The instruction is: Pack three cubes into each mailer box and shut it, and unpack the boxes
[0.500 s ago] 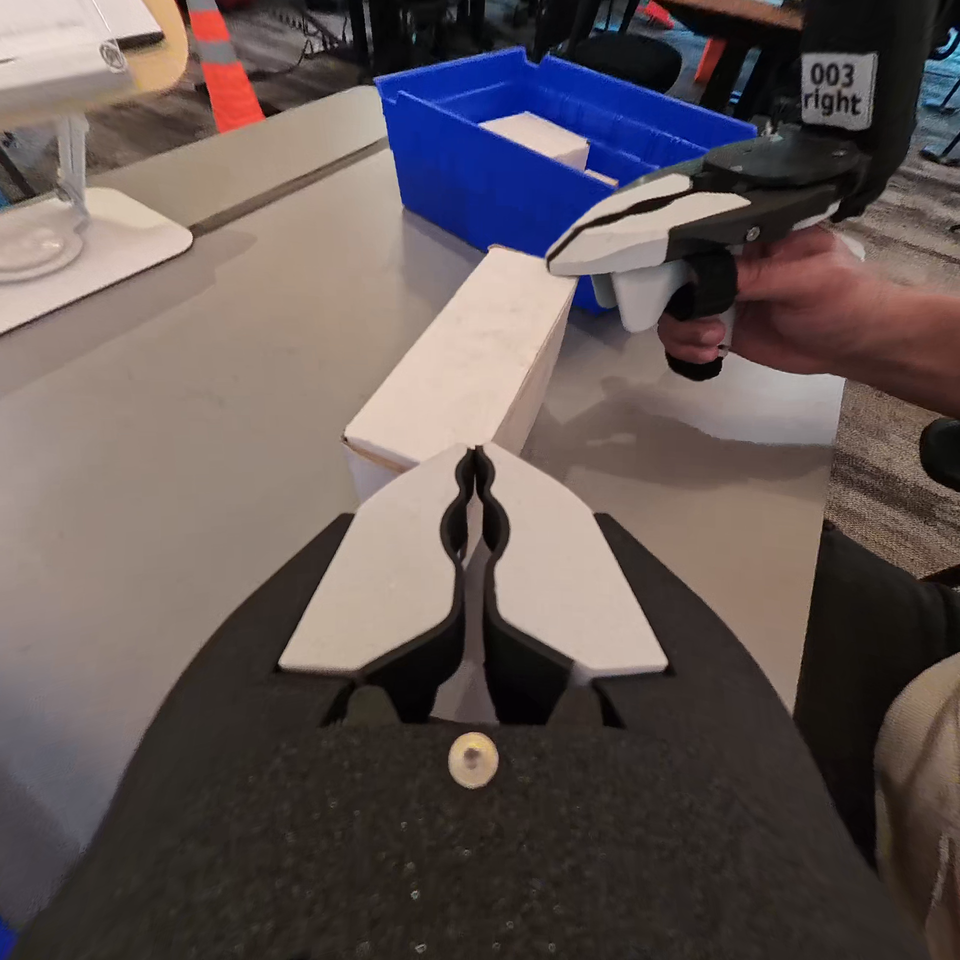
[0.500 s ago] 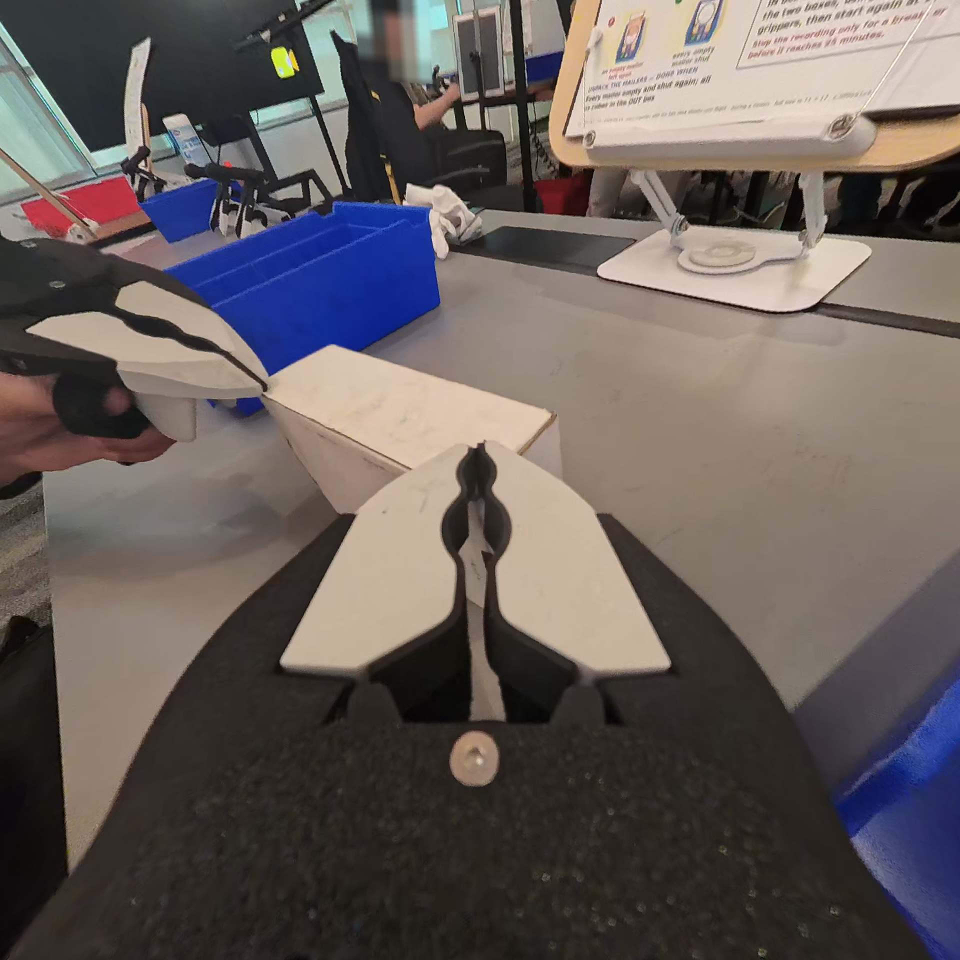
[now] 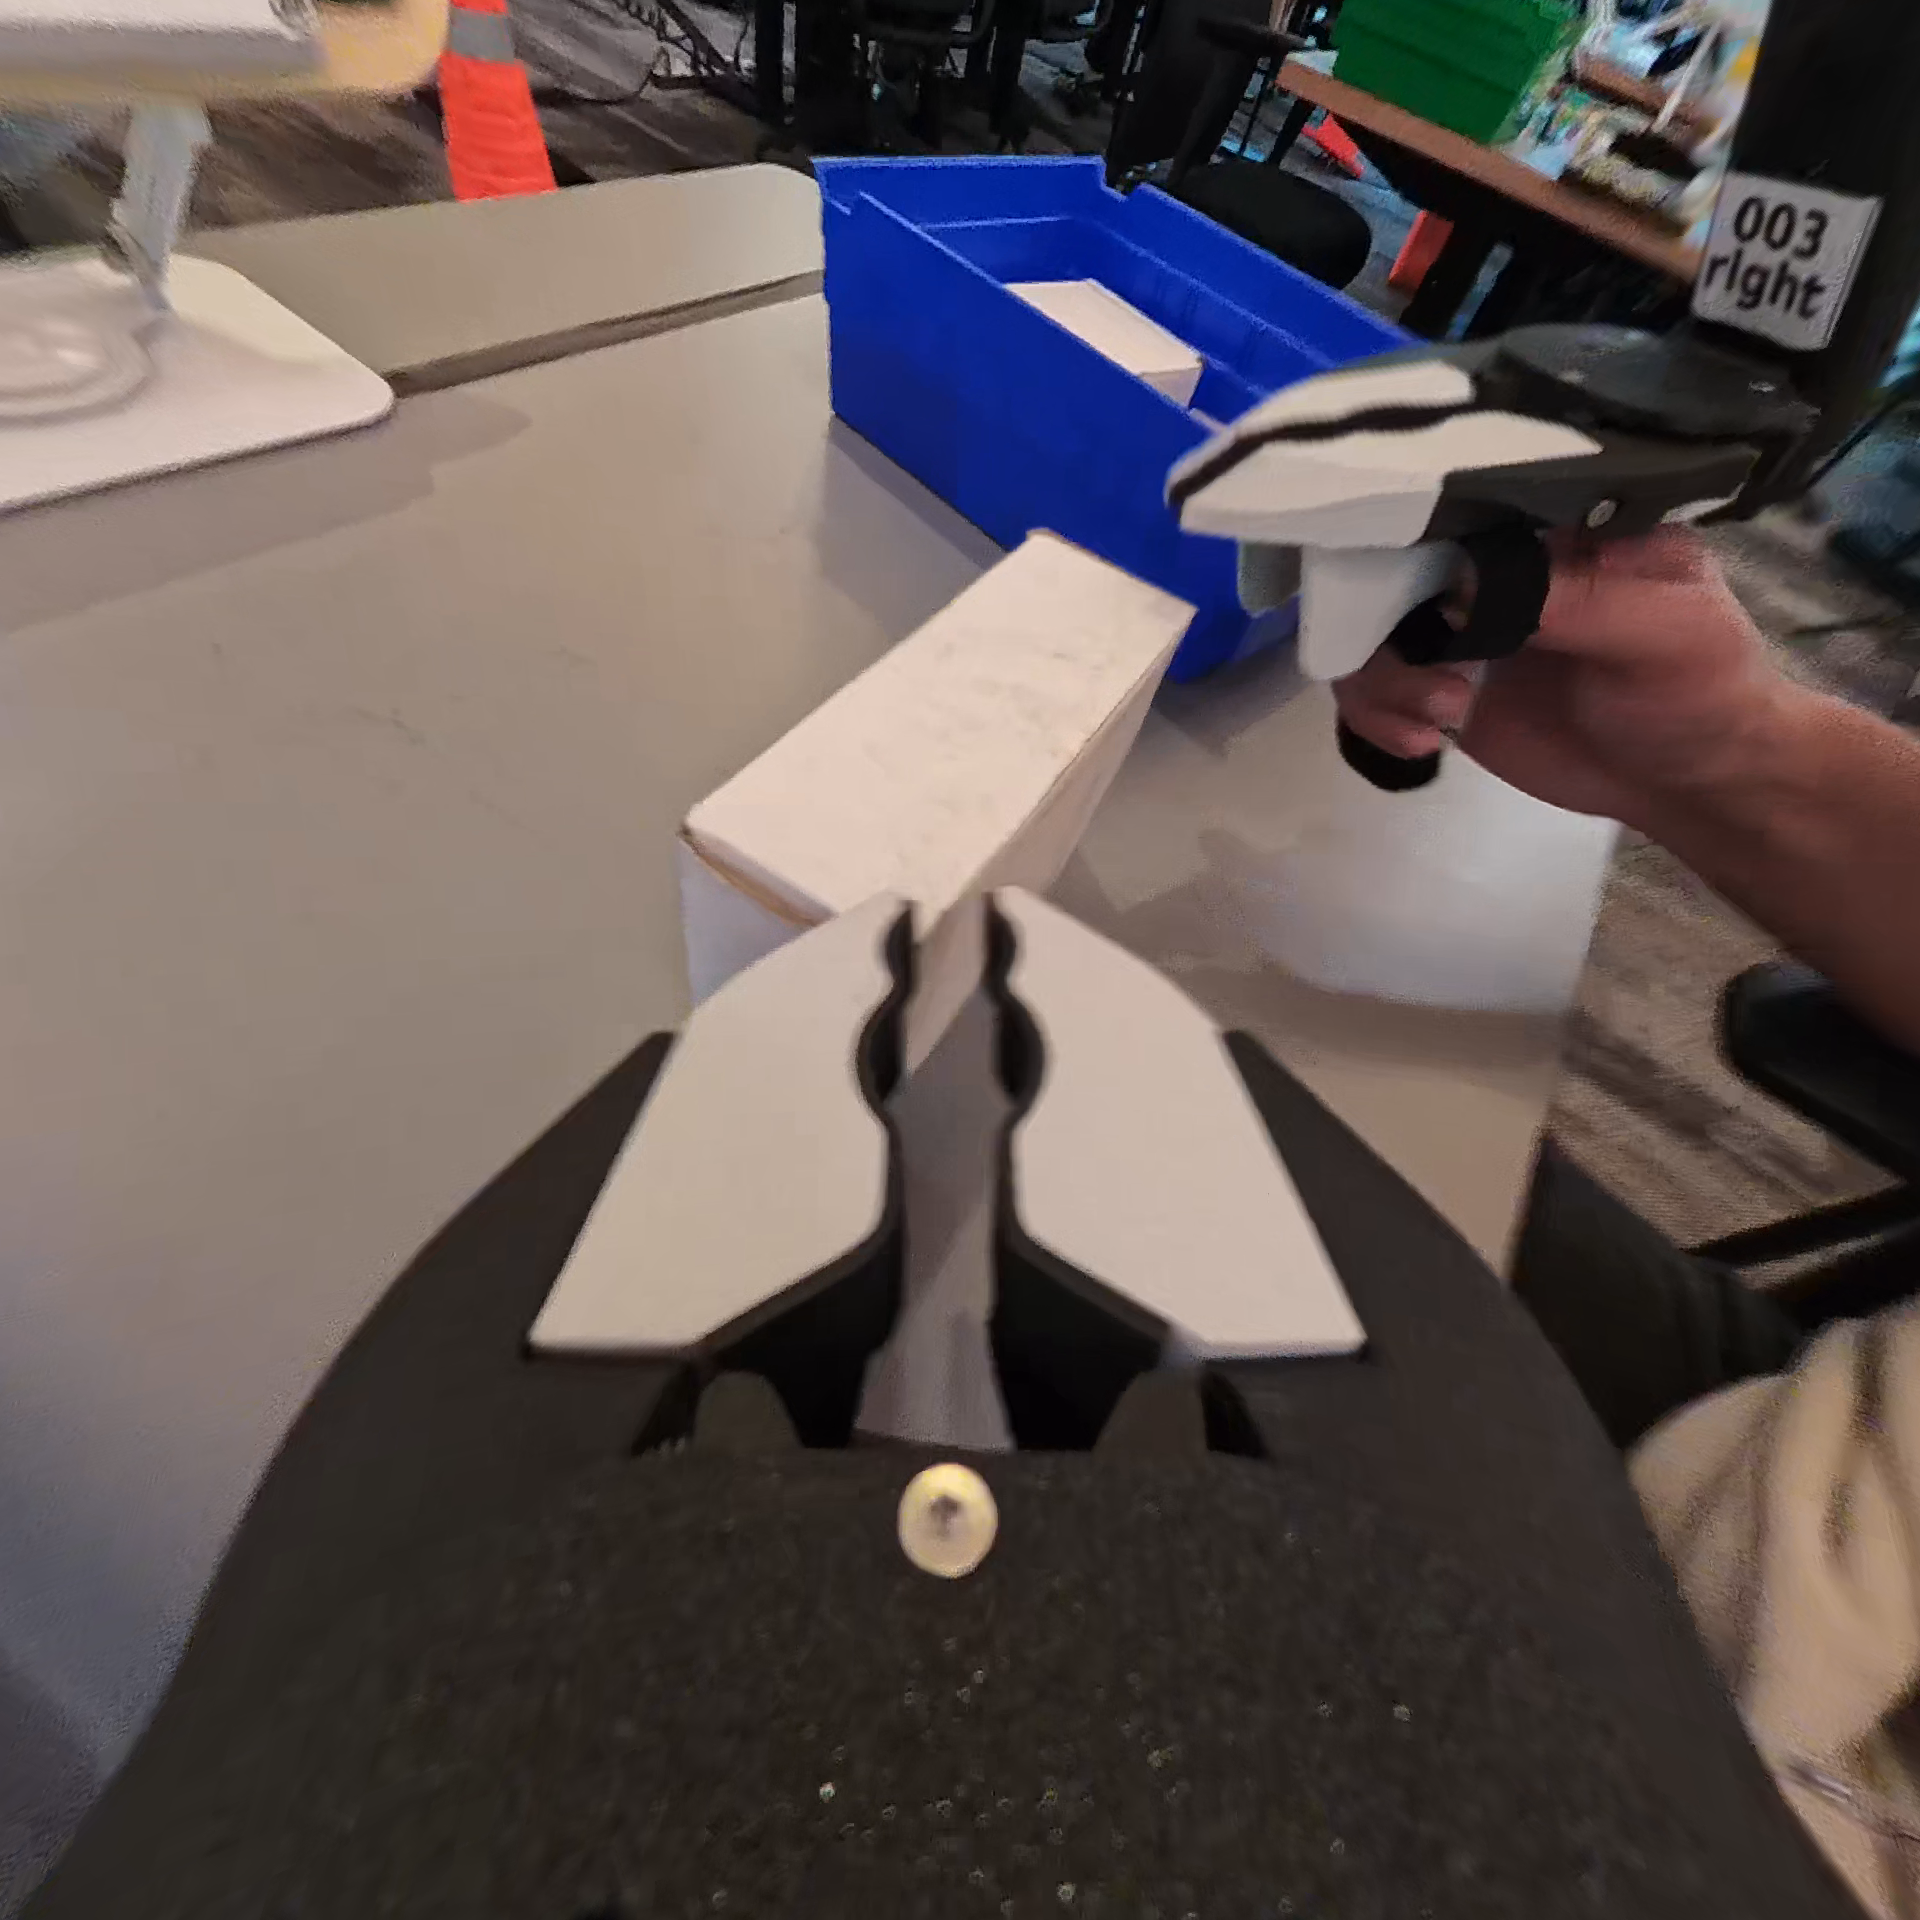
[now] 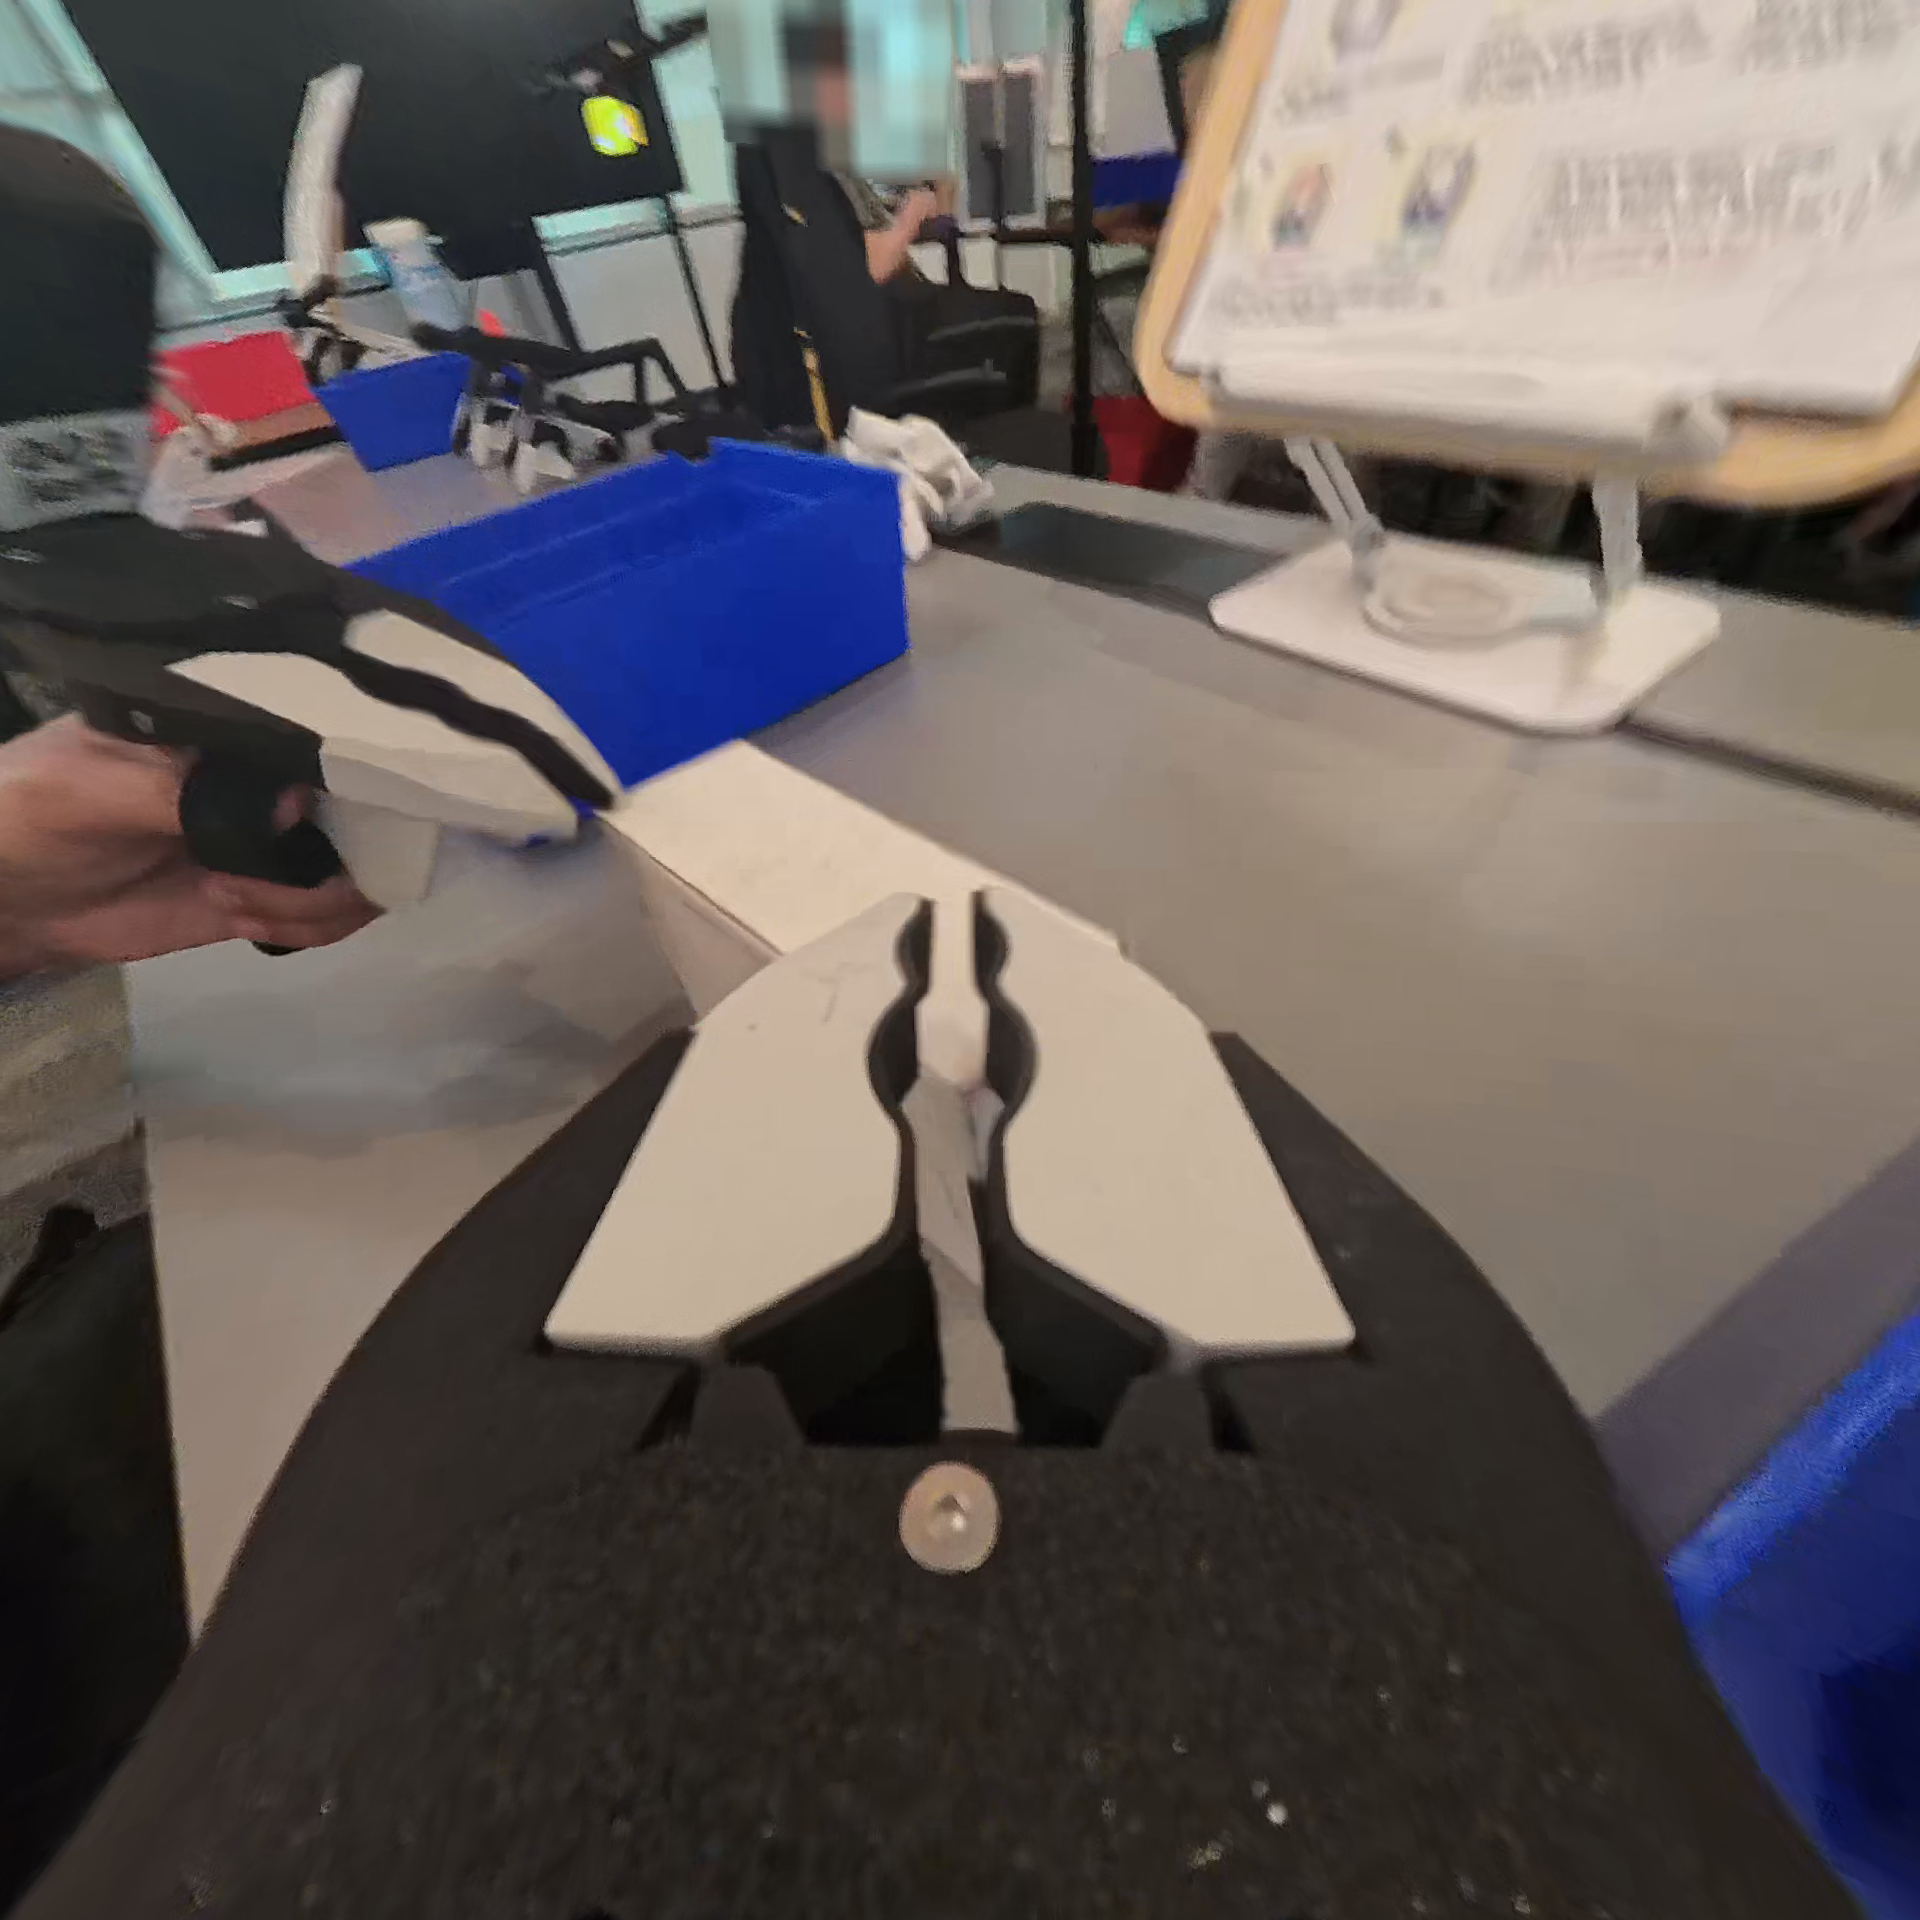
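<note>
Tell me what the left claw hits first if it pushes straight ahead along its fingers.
The left claw would most likely meet the near end of the white mailer box, right at its fingertips; contact may already exist, since depth is unclear. The blue bin lies beyond.

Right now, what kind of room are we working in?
Probably a shared lab or data-collection workspace: grey worktables, blue parts bins, an instruction sheet on a stand, an orange traffic cone, and another seated person at a station behind.

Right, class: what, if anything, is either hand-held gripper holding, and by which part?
Nothing, apparently: left hand-held gripper and right hand-held gripper are parted at the ends of the mailer box, clamping neither.
</note>
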